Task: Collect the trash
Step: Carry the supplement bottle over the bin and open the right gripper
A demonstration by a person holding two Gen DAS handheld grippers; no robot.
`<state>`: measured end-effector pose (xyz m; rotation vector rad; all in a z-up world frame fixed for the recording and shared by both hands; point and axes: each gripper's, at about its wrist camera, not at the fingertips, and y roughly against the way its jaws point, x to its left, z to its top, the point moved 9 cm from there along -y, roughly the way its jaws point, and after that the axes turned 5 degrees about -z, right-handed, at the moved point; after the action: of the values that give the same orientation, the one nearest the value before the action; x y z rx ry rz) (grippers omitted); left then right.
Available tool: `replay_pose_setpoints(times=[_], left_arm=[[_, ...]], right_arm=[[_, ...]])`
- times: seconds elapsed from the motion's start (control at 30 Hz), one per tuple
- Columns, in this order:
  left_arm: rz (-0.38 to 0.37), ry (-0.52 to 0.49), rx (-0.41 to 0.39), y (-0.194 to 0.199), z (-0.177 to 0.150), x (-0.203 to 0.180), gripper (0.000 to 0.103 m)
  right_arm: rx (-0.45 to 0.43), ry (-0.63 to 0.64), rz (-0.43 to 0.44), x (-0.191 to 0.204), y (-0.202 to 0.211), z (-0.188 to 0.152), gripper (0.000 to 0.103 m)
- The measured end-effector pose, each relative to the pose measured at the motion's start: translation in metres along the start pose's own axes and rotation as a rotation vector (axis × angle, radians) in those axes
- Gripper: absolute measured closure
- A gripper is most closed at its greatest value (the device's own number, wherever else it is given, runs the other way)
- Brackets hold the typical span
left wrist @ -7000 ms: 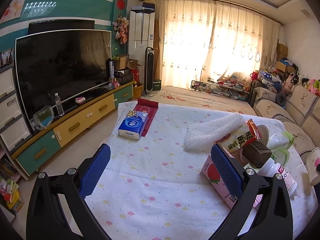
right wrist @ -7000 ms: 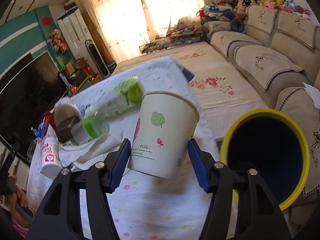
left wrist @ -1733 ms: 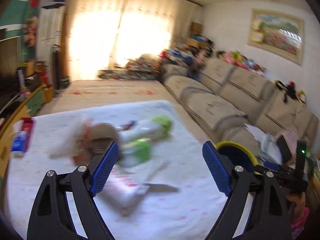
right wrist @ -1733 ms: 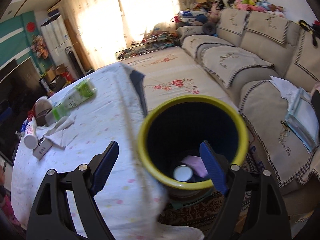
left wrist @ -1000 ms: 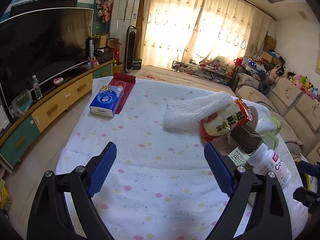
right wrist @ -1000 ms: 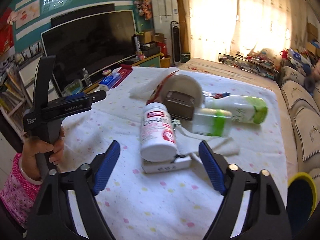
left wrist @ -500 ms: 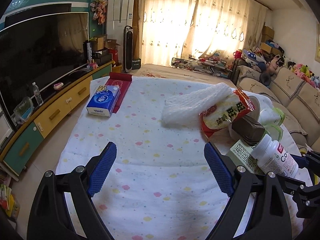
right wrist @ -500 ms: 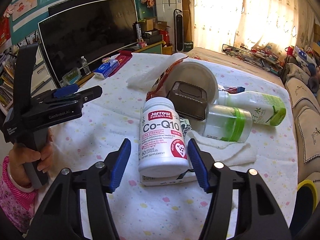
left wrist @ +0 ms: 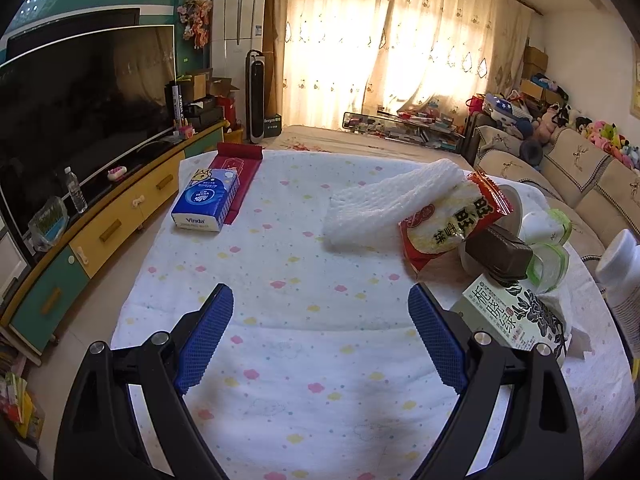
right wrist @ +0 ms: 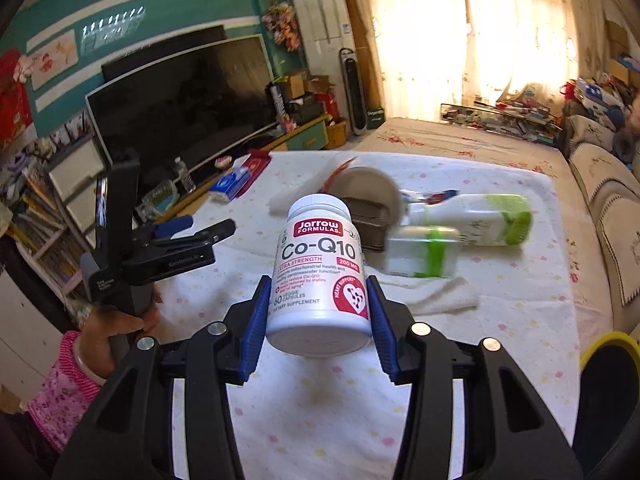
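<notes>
Right tongs [right wrist: 318, 312], jaws closing, now grip the Co-Q10 supplement bottle [right wrist: 320, 276], lifted off the bench [right wrist: 500, 320]; next, the yellow-rimmed bin [right wrist: 608, 344]. Left tongs [left wrist: 320, 336] open, empty.

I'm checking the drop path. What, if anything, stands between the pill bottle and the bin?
Nothing visible. The right claw holds the bottle clear above the table; the bin shows at the lower right, past the table edge.
</notes>
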<state>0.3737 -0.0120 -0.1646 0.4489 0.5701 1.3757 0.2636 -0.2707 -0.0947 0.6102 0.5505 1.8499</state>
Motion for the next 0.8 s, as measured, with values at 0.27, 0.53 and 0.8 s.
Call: replay_pose_setpoints(times=[0.27, 0.53, 0.8], left_arm=[[0.007, -0.009, 0.004, -0.001, -0.001, -0.002, 0.015], [0.009, -0.012, 0.005, -0.001, -0.002, -0.002, 0.015], [0.015, -0.02, 0.013, -0.001, -0.003, -0.003, 0.015]], right_arm=[[-0.034, -0.207, -0.256, -0.133, 0.059, -0.035, 0.058], [0.064, -0.411, -0.577, -0.268, 0.074, -0.114, 0.058], [0.139, -0.505, -0.683, -0.325, 0.062, -0.159, 0.058]])
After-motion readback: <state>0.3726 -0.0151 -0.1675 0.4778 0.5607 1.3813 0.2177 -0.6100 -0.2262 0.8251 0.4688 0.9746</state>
